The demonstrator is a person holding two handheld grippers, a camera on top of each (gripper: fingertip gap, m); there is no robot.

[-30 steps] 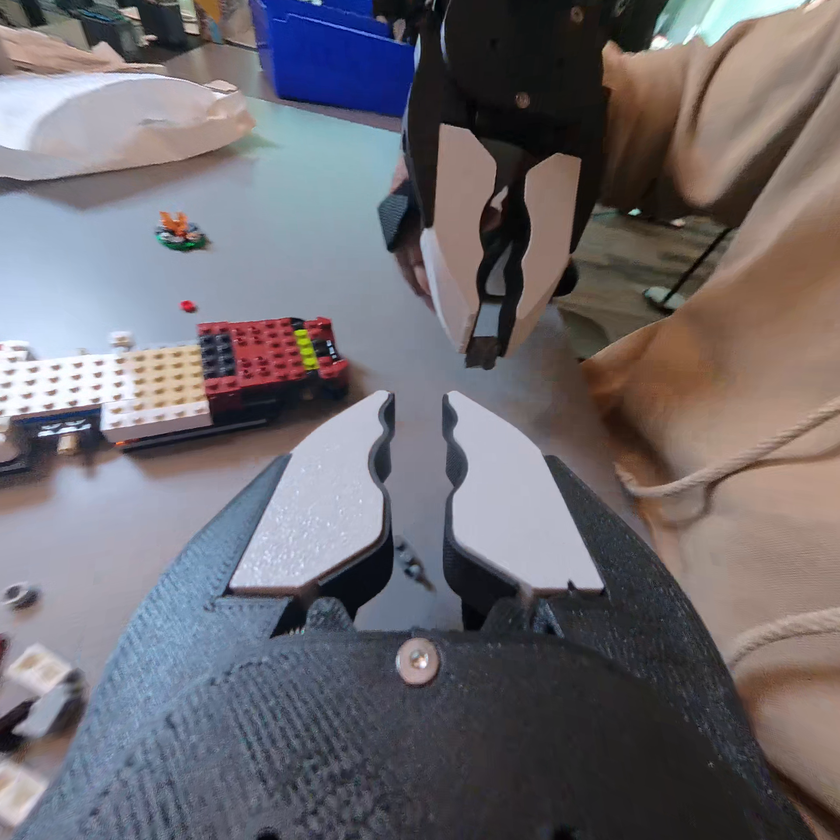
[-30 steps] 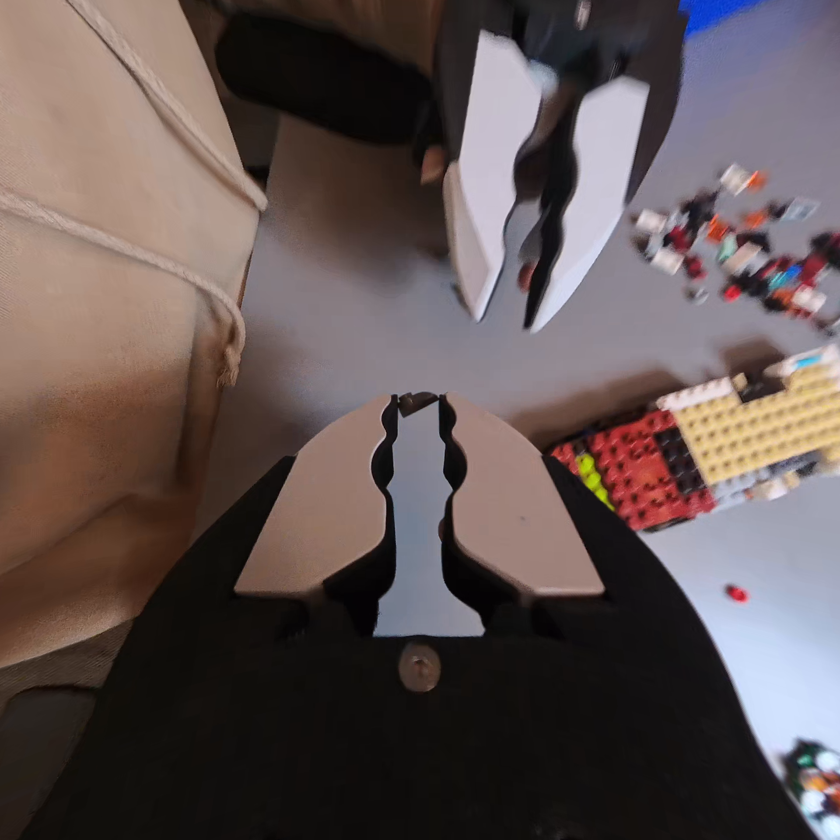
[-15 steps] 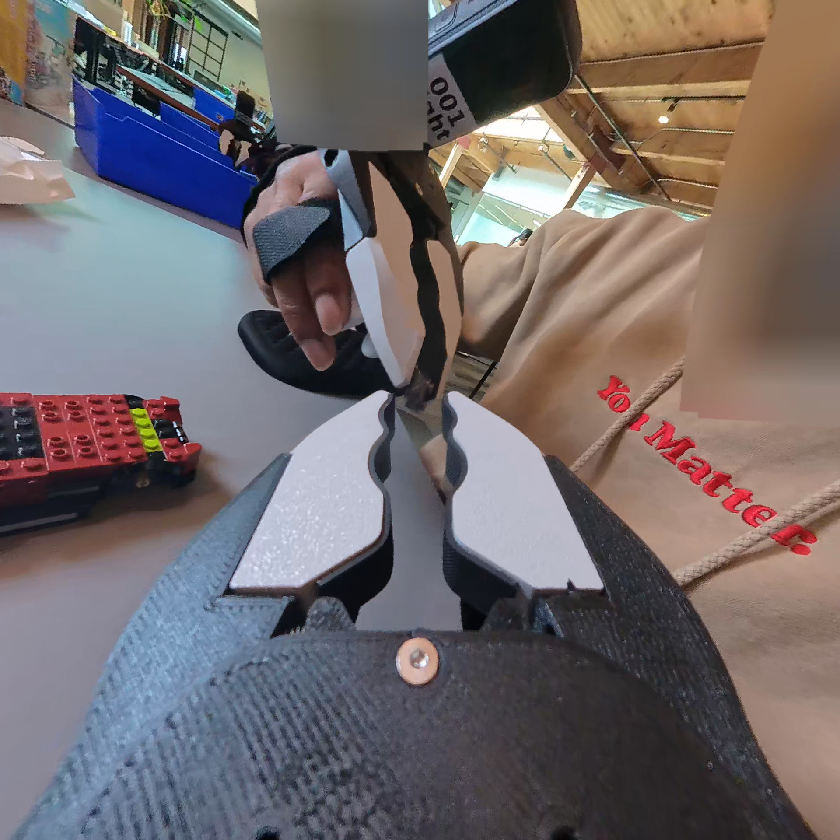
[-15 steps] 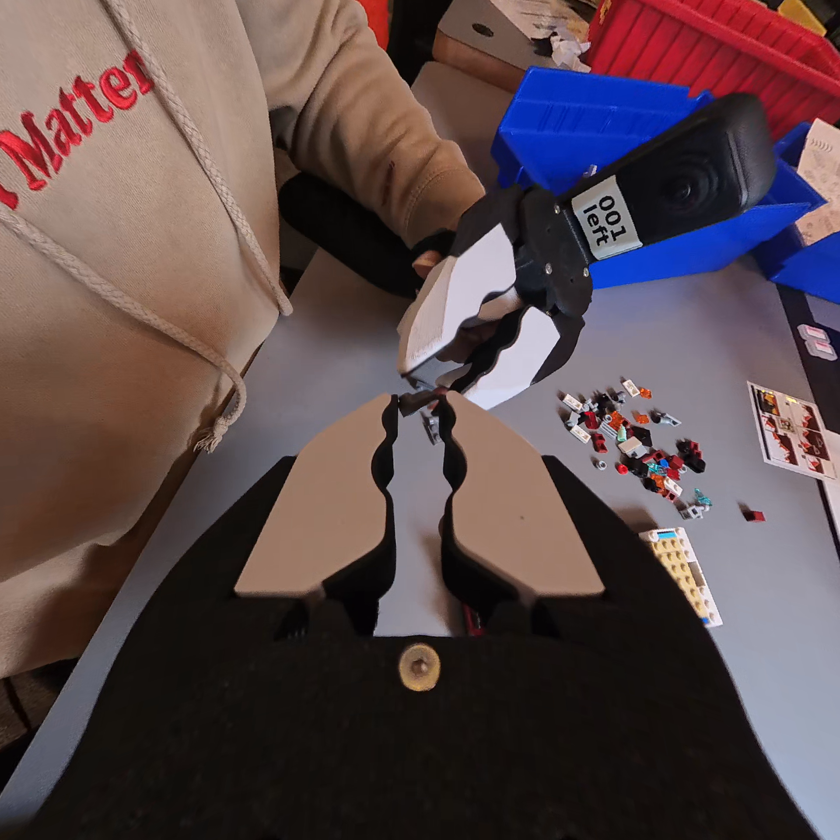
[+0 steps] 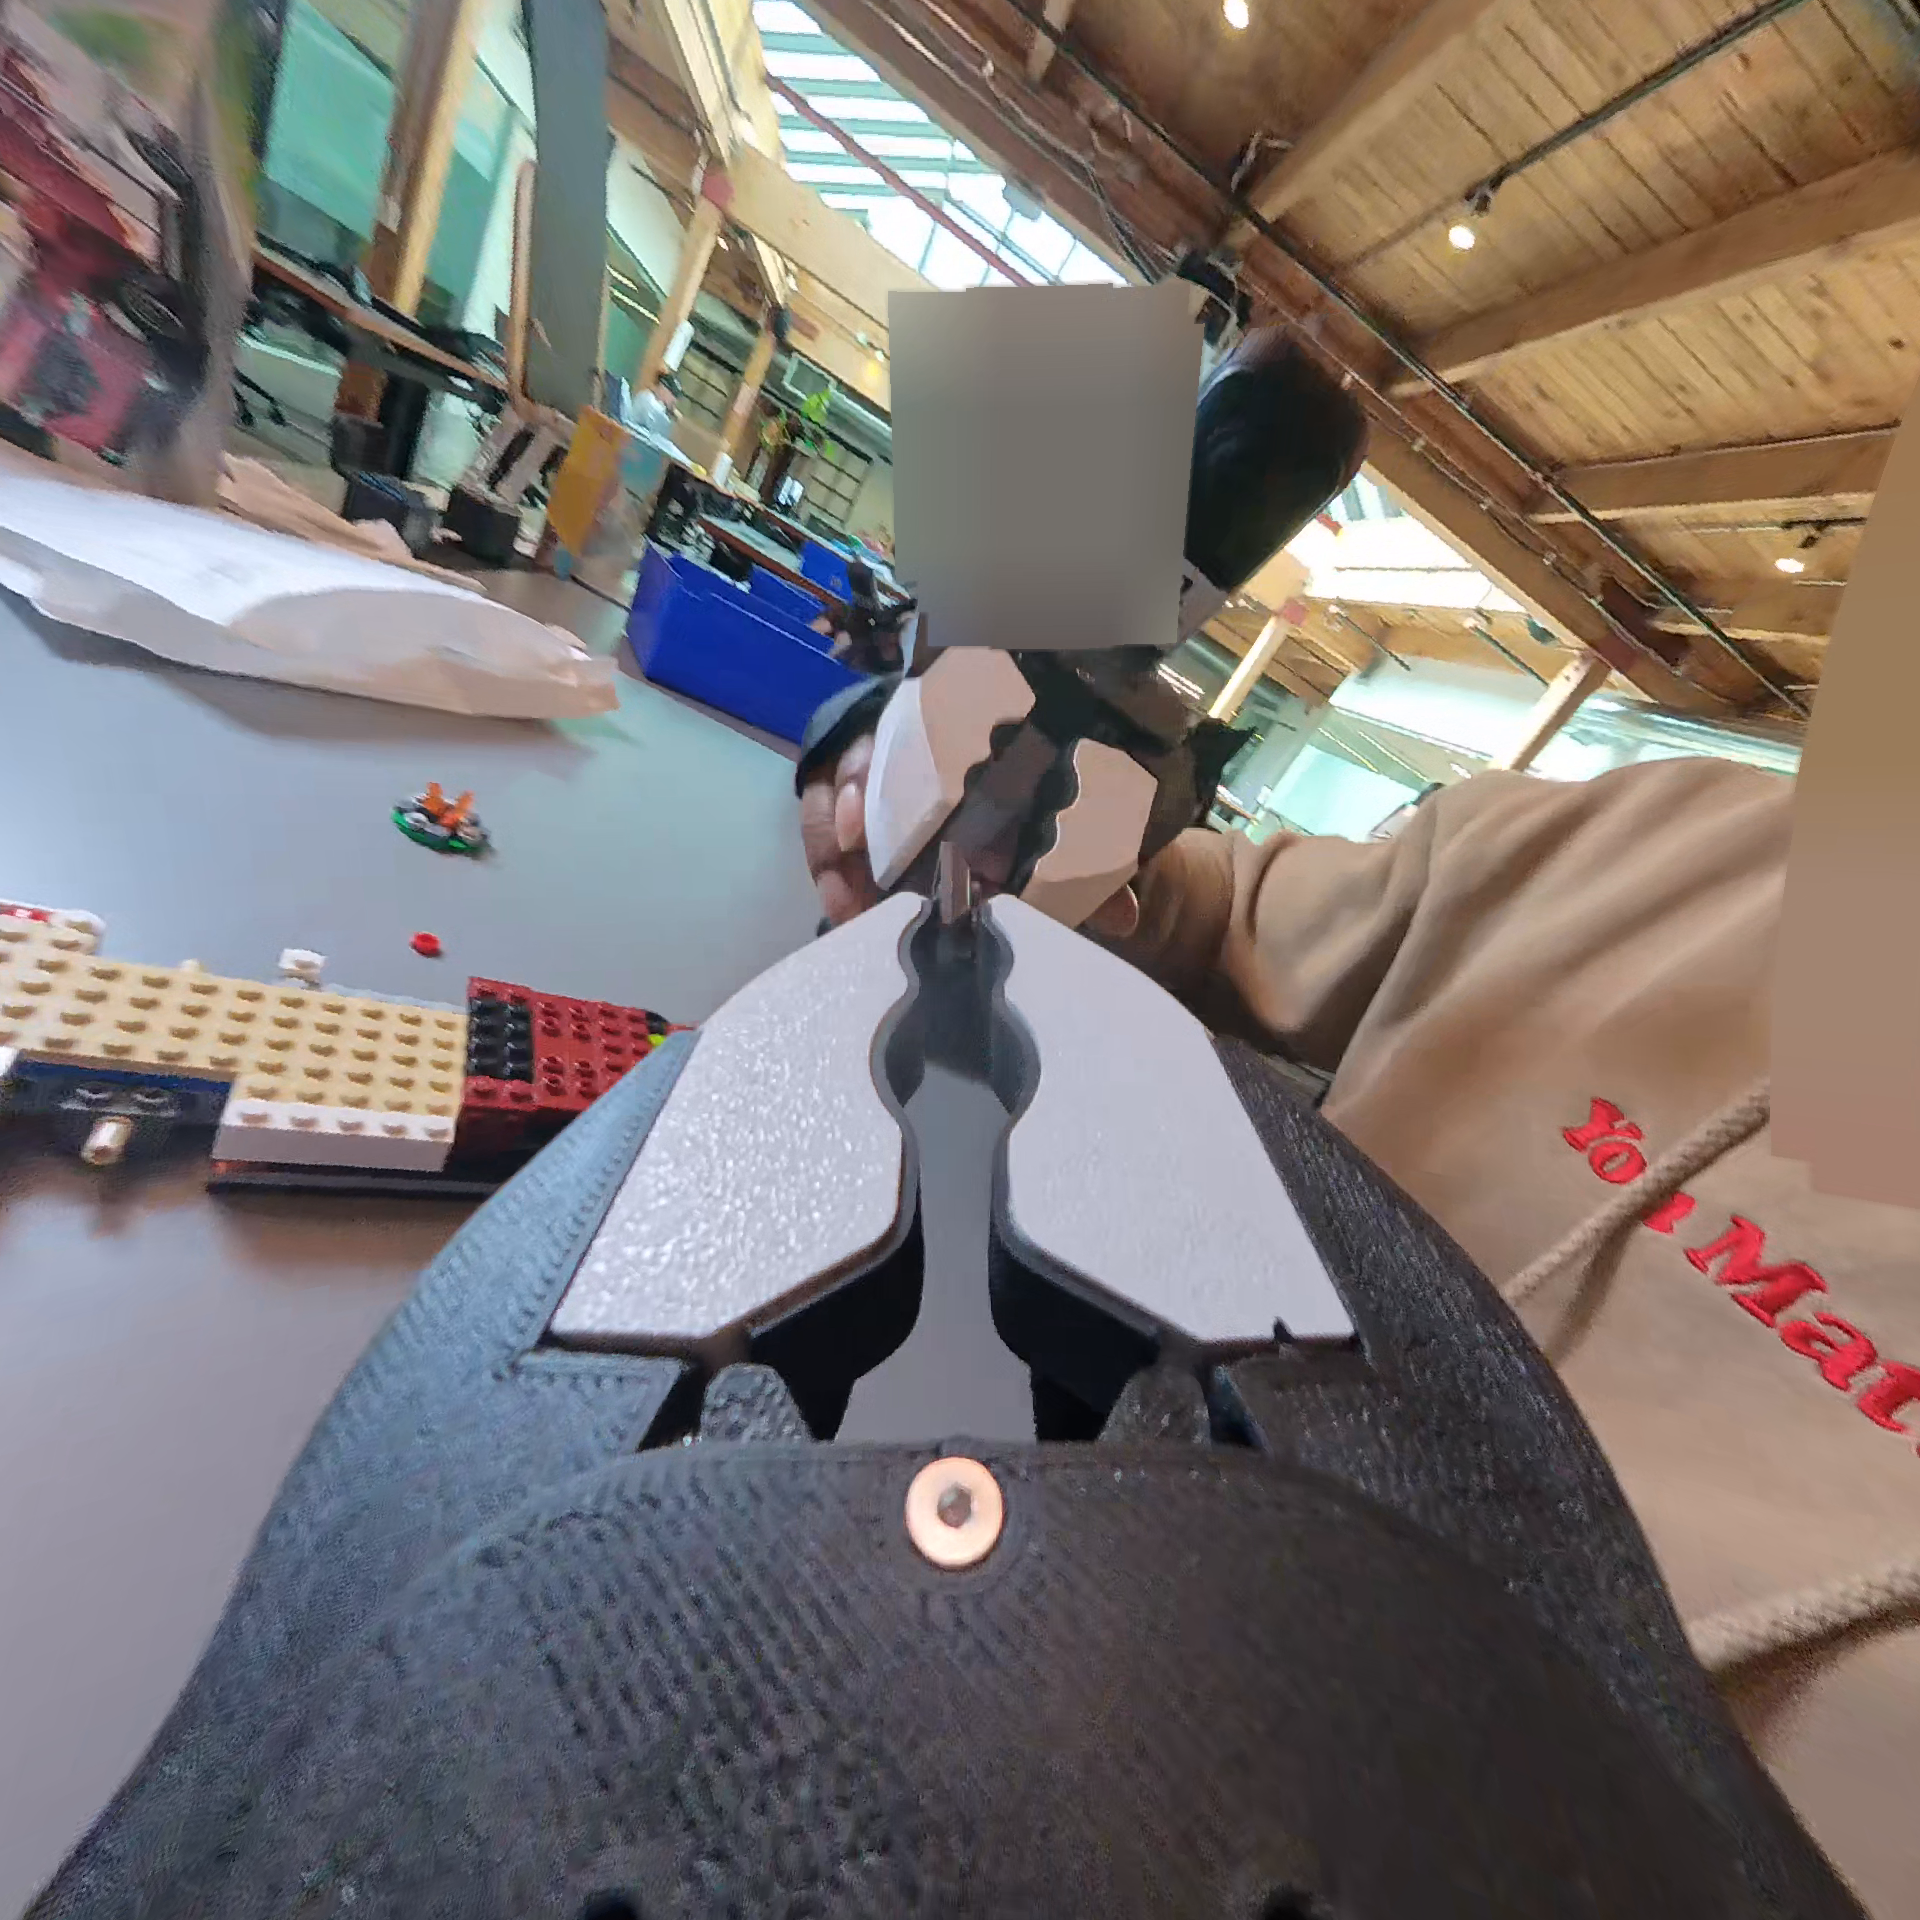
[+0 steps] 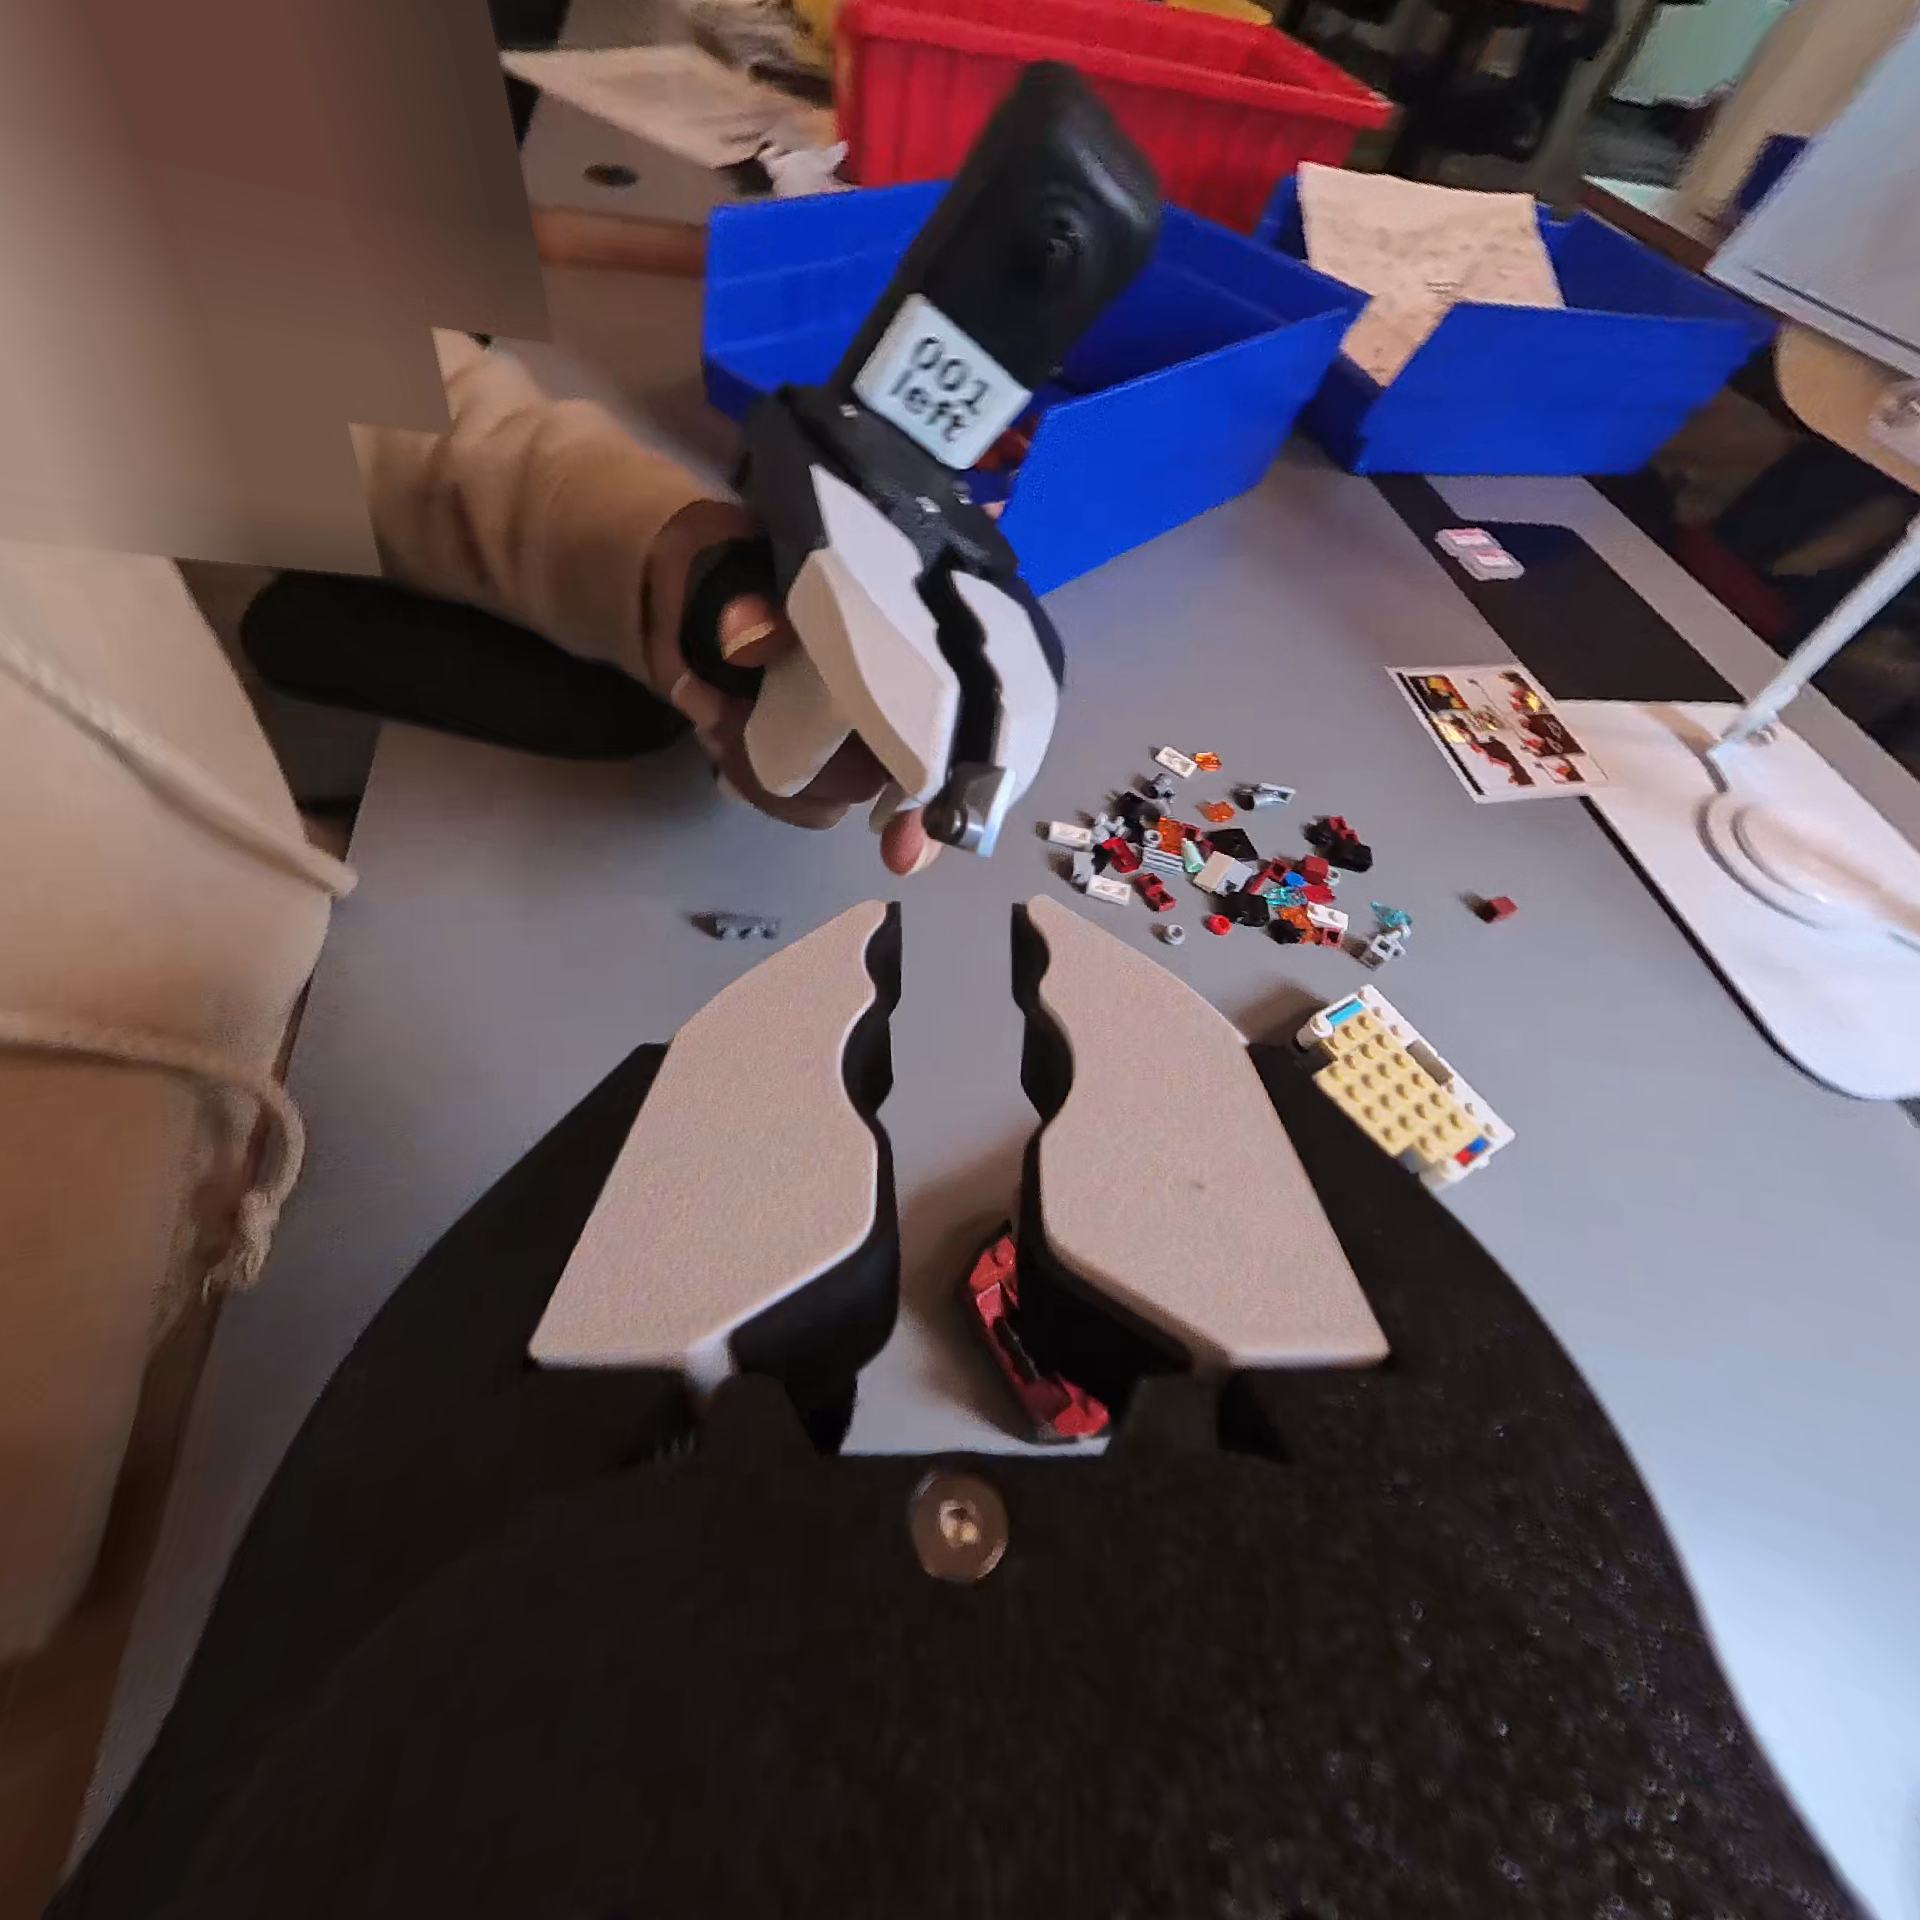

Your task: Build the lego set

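My left gripper (image 5: 954,916) is shut on a small grey brick piece (image 5: 954,883) pinched at its fingertips. The right wrist view shows the same piece (image 6: 977,816), grey with a black round part, in the left gripper (image 6: 961,800), held above the grey table (image 6: 520,935). My right gripper (image 6: 954,914) is open and empty, a little short of that piece. In the left wrist view its white fingers (image 5: 914,769) stand apart just beyond the piece and do not press on it.
A tan, white and red brick build (image 5: 312,1039) lies left of the left gripper. A pile of loose pieces (image 6: 1226,862), a tan plate (image 6: 1403,1091), a lone grey piece (image 6: 738,925), an instruction sheet (image 6: 1496,732) and blue bins (image 6: 1143,343) are on the table. A person in a beige hoodie (image 5: 1558,987) stands close by. Less than 4 cm separates the two grippers' tips. Left tips and right tips are each some 20 centimetres from the tan plate (image 6: 1403,1091).
The right gripper held the small piece at its tips; the left gripper's pads closed on it. The right gripper opened, let go and drew back.
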